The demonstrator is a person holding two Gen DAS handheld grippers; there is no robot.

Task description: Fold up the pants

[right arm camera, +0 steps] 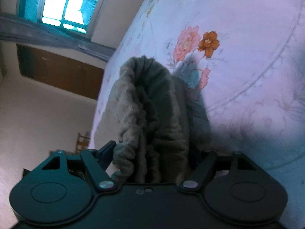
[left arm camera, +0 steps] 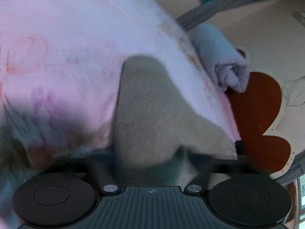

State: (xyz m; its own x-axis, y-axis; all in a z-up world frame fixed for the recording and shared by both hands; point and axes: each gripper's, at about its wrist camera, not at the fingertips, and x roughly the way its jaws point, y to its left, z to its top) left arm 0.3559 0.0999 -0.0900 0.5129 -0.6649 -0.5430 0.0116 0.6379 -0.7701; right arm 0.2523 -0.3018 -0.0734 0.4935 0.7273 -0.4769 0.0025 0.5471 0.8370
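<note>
Right wrist view: we see the floral bedsheet [right arm camera: 238,38] filling the frame, with the grey-brown pants [right arm camera: 152,103] bunched on it, running straight away from our right gripper [right arm camera: 152,156], whose jaws grip the gathered waistband. In the left view, the pants [left arm camera: 152,105] lie flat ahead of our left gripper [left arm camera: 148,152]; blur hides whether it pinches cloth.

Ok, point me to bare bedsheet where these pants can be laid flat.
Right wrist view: the floral bedsheet lies bare right of and beyond the bunched grey-green pants, past the printed flowers. Left wrist view: bare sheet left of the pants' flat part. Crowded at that view's right: the rolled pale cloth sits at the bed's edge by the red-brown headboard.
</note>
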